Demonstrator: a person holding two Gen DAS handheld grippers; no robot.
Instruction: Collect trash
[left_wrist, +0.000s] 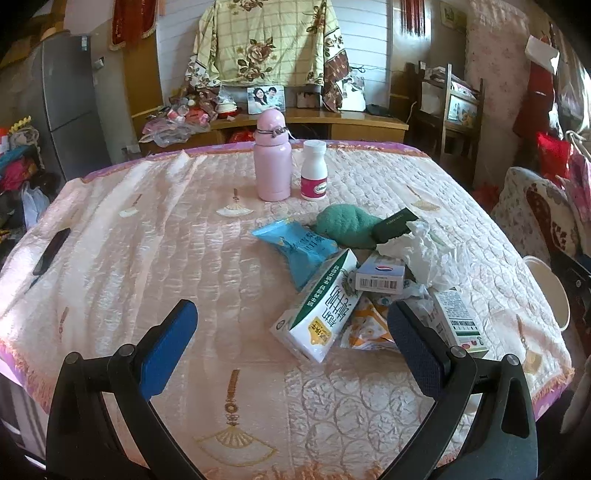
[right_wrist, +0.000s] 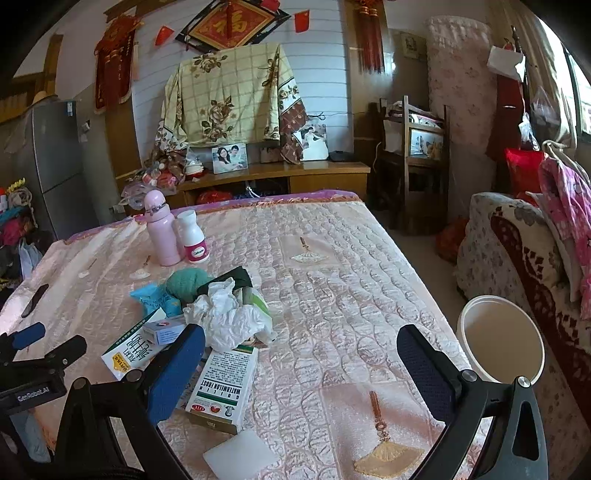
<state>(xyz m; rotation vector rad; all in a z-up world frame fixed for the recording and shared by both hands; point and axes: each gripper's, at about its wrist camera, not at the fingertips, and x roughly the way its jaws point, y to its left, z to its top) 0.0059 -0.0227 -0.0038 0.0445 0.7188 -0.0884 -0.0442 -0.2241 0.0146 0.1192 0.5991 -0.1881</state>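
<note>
A heap of trash lies on the pink quilted table (left_wrist: 147, 258): a green-and-white milk carton (left_wrist: 317, 314), a blue snack bag (left_wrist: 295, 247), a small Pepsi box (left_wrist: 380, 275), crumpled white tissue (left_wrist: 421, 254) and a white medicine box (left_wrist: 458, 321). My left gripper (left_wrist: 291, 343) hovers open just short of the carton, nothing between its blue pads. In the right wrist view the medicine box (right_wrist: 221, 387) lies by the left finger of my open right gripper (right_wrist: 301, 365). The tissue (right_wrist: 229, 317) and carton (right_wrist: 129, 354) lie beyond. A white bucket (right_wrist: 498, 343) stands off the table's right edge.
A pink flask (left_wrist: 272, 158) and a white pill bottle (left_wrist: 314, 171) stand at the table's far side, a green cloth ball (left_wrist: 347, 225) near them. A dark phone (left_wrist: 51, 251) lies at the left. A white flat pad (right_wrist: 240, 456) lies near the front edge. A patterned armchair (right_wrist: 524, 258) stands right.
</note>
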